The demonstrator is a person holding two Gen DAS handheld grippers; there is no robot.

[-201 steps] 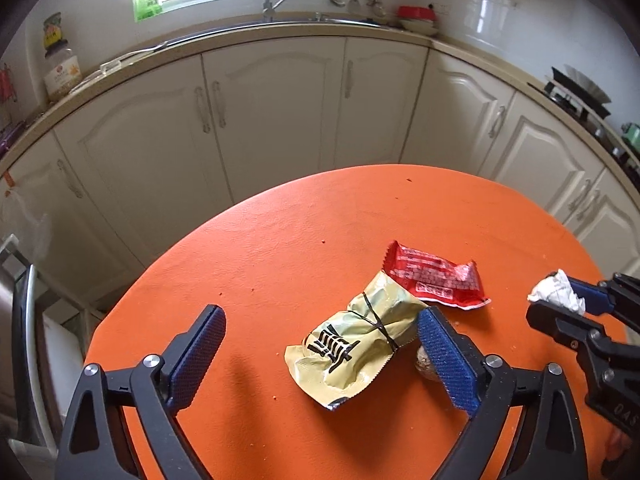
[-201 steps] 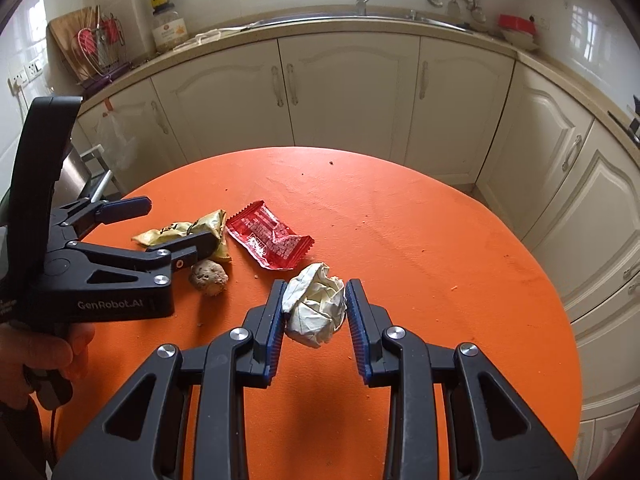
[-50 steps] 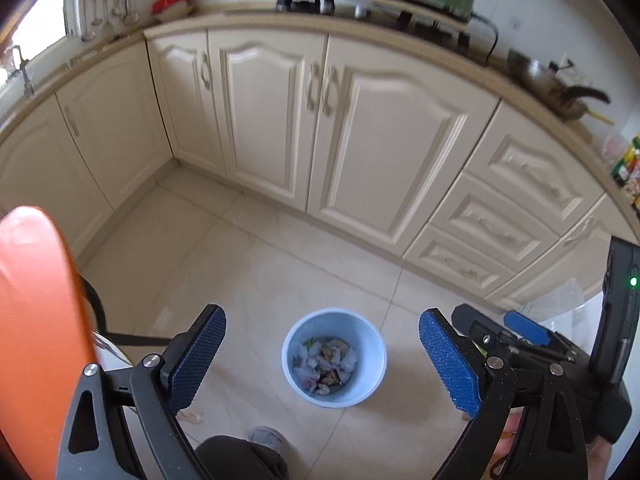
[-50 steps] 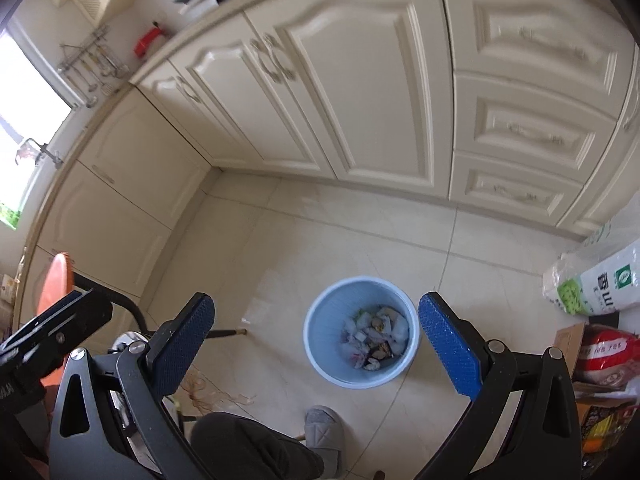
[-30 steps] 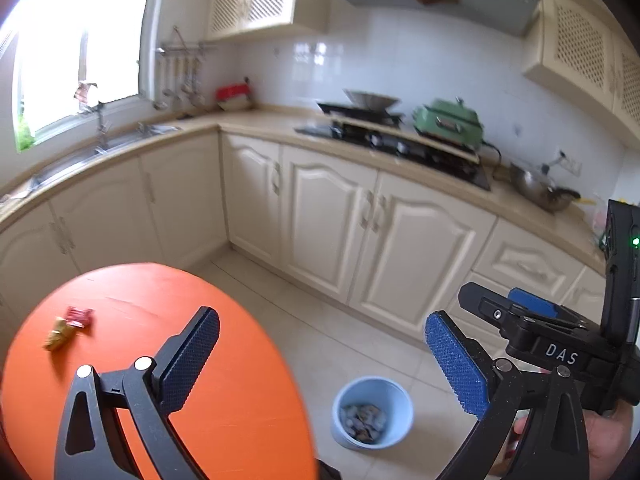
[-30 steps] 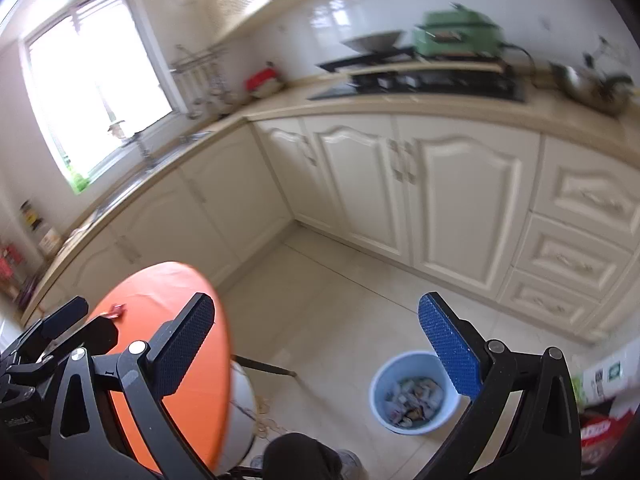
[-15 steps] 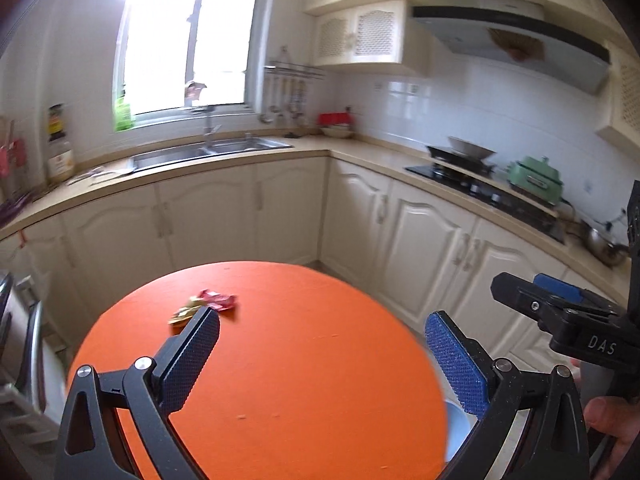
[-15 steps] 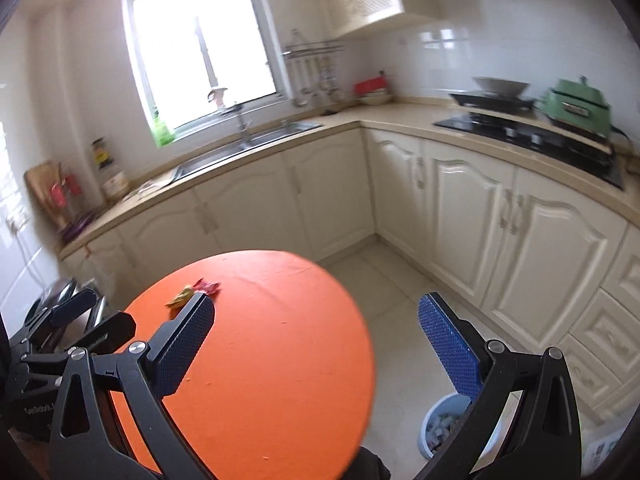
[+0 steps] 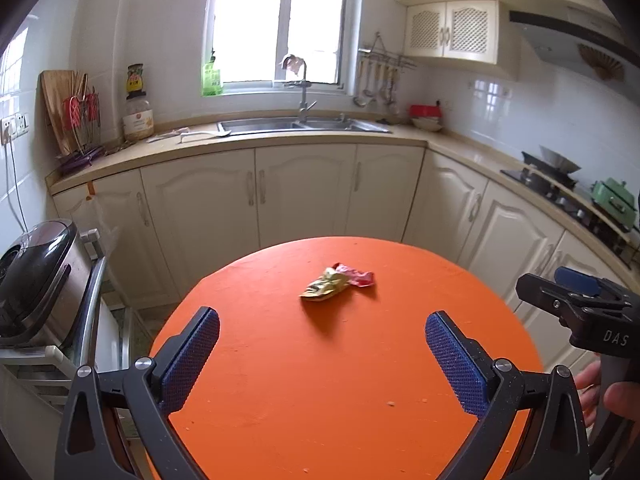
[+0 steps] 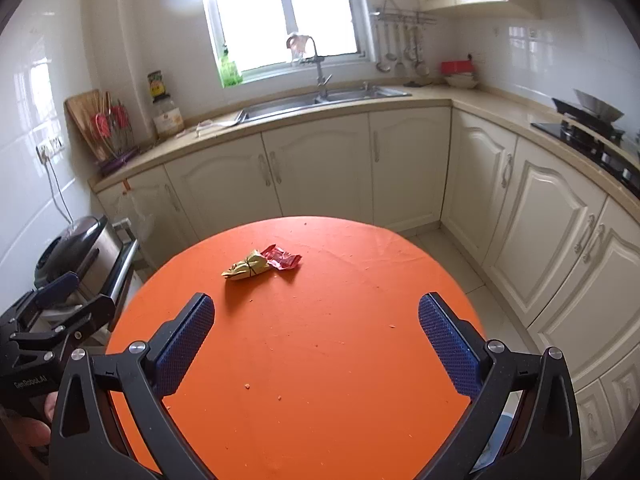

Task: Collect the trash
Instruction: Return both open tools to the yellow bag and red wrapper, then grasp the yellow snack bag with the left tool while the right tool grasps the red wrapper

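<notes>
Both grippers, left (image 9: 322,354) & right (image 10: 316,338), hang over the table (image 9: 340,380) w/ jaws wide apart, empty — prob. lining up for the yellow wrapper (image 9: 325,285) & red wrapper (image 9: 357,275) touching mid-table.

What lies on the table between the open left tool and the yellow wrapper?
Only bare orange table with a few crumbs separates the left tool from the yellow wrapper, as the left wrist view shows.
</notes>
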